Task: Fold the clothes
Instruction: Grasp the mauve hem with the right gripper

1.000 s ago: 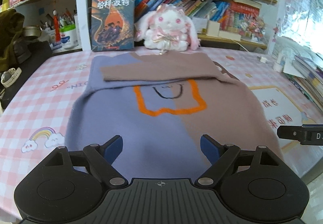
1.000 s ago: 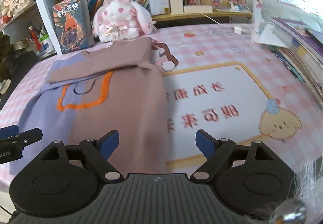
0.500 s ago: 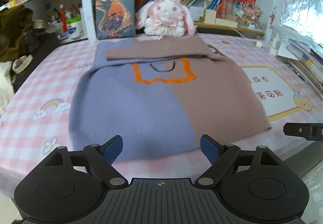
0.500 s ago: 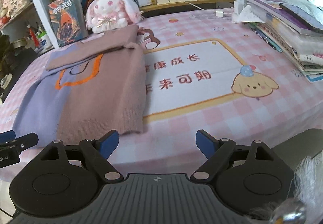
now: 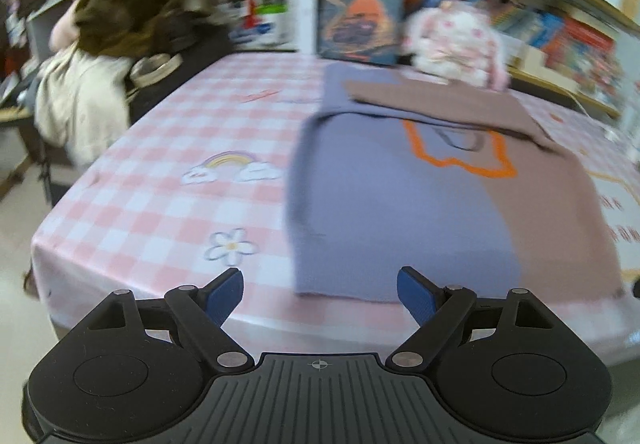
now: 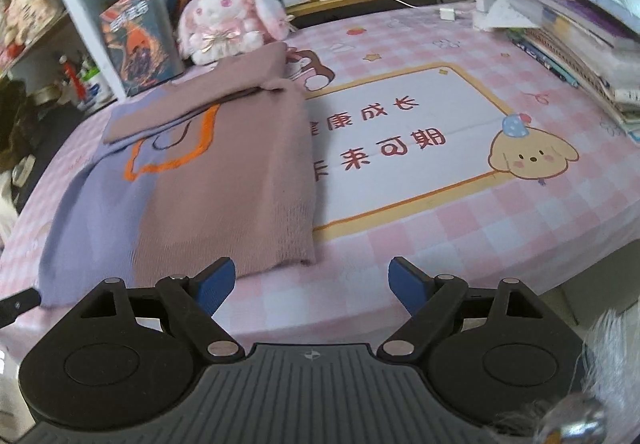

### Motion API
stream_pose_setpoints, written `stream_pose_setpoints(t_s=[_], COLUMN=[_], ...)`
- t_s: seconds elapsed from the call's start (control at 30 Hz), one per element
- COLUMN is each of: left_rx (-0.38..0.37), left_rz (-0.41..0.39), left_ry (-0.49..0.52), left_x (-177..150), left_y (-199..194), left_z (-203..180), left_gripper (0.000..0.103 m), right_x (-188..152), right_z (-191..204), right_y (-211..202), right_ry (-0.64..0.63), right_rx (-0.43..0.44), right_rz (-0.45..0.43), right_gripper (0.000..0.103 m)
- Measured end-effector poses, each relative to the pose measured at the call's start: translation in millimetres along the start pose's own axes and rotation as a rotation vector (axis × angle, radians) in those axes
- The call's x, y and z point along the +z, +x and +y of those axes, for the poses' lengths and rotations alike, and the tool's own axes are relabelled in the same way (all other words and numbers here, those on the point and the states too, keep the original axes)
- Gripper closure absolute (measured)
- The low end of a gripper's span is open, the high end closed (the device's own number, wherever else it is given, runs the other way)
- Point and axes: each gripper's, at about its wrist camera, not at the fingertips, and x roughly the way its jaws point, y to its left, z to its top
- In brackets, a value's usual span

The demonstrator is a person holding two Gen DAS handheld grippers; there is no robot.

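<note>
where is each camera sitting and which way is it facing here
Left wrist: on the left gripper, tilted down over the table's near edge at the sweater's purple half; its own open blue-padded fingers show.
Right wrist: on the right gripper, tilted down at the sweater's brown side and the puppy print; open fingers, plus the left gripper's tip at the left edge.
Shared: sweater, plush bunny, upright book, checked tablecloth.

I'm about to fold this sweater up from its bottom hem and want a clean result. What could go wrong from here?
1. The sweater has its brown sleeve lying loose across the chest; lifting the hem may slide it askew.
2. The hem sits near the table edge, so a low grab could pinch the checked tablecloth too.
3. The plush rabbit sits just beyond the collar, and a long fold might nudge it.
</note>
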Motion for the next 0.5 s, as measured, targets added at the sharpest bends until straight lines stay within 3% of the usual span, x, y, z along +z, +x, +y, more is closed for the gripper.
stream_pose_setpoints(t_s=[0.13, 0.23, 0.33, 0.5], left_rx=[-0.022, -0.031, -0.032, -0.038], left_rz=[0.017, 0.038, 0.064, 0.096], left_ry=[-0.083, -0.114, -0.133, -0.148], left_x=[9.6, 16.2, 19.5, 26.8], left_y=[14.5, 27.7, 39.6, 55.7], left_z=[16.4, 23.7, 28.0, 29.8], left_gripper=[0.018, 0.02, 0.032, 0.067], right_x=[11.4, 18.8, 24.1, 30.8], right_z=[-3.8, -7.4, -10.4, -7.5], right_y=[10.9, 21.3, 32.5, 45.1], right_ry=[0.043, 0.083, 0.123, 0.151], right_rx=[0.005, 0.008, 0.005, -0.006], right_rz=[0.007, 0.025, 0.051, 0.073], right_gripper=[0.023, 0.034, 0.048, 0.055])
